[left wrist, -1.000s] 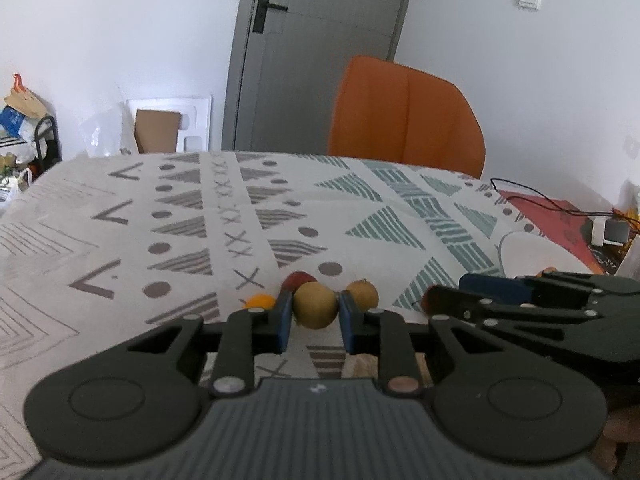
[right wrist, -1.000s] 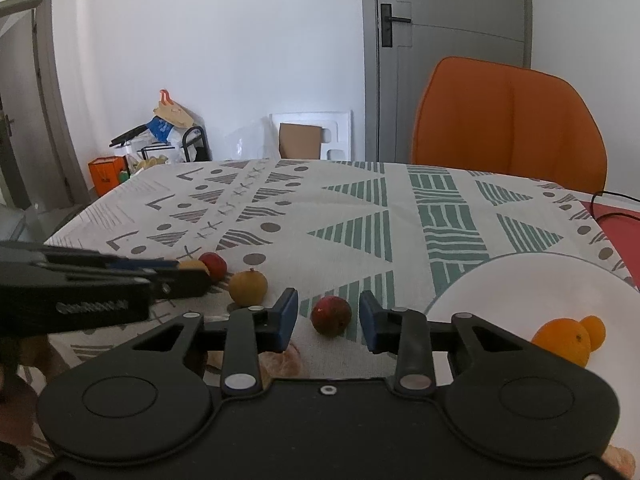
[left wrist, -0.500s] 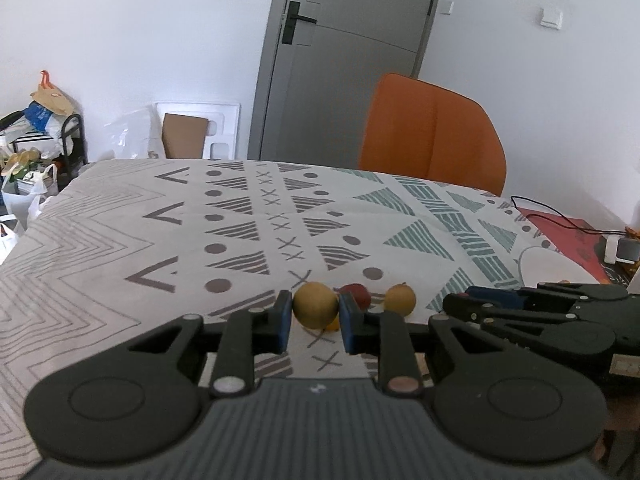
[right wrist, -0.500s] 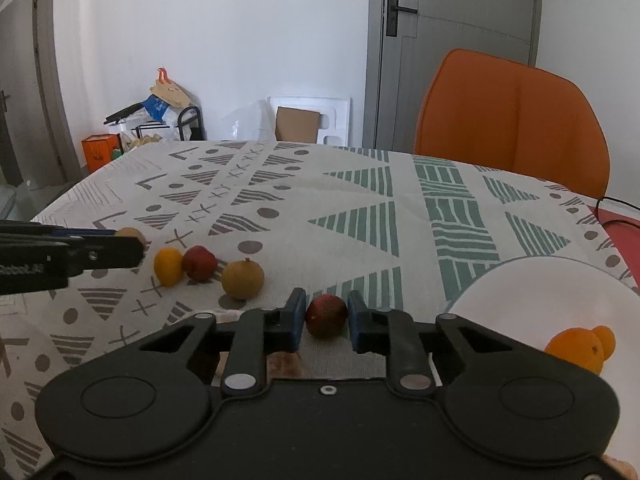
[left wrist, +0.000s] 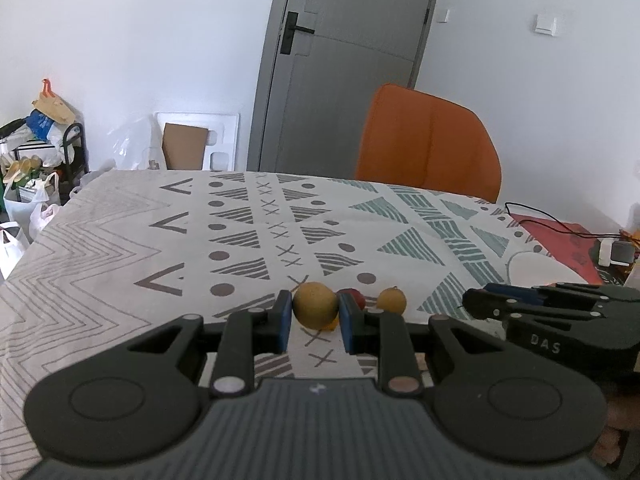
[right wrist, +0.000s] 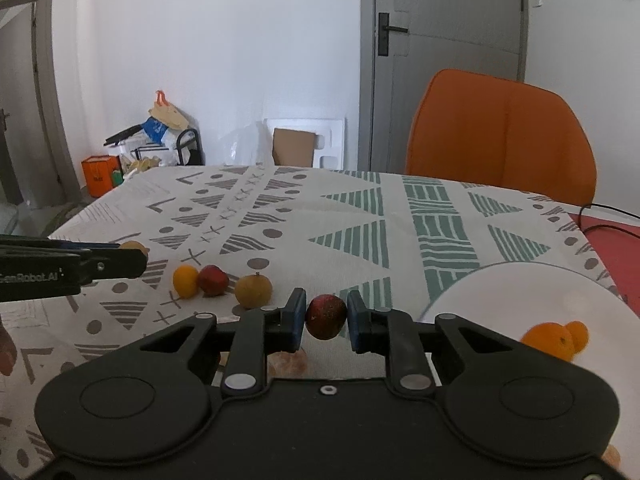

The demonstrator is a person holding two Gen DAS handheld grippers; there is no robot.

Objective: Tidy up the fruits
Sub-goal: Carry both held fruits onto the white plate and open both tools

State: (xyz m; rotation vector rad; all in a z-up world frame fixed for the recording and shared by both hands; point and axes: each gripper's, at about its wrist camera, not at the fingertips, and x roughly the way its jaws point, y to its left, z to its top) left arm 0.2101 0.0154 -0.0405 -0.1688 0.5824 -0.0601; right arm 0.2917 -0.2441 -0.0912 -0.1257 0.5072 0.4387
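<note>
Fruit looked light, firm, prone to rolling: left claw (left wrist: 313,317) pinched a yellow-brown fruit (left wrist: 314,304) across its middle, right claw (right wrist: 326,321) clamped a dark red fruit (right wrist: 326,317) likewise.

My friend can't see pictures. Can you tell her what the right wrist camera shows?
The right claw grips a dark red fruit above a patterned tablecloth. To its left lie three more fruits; to its right, a white plate holds two oranges.
</note>
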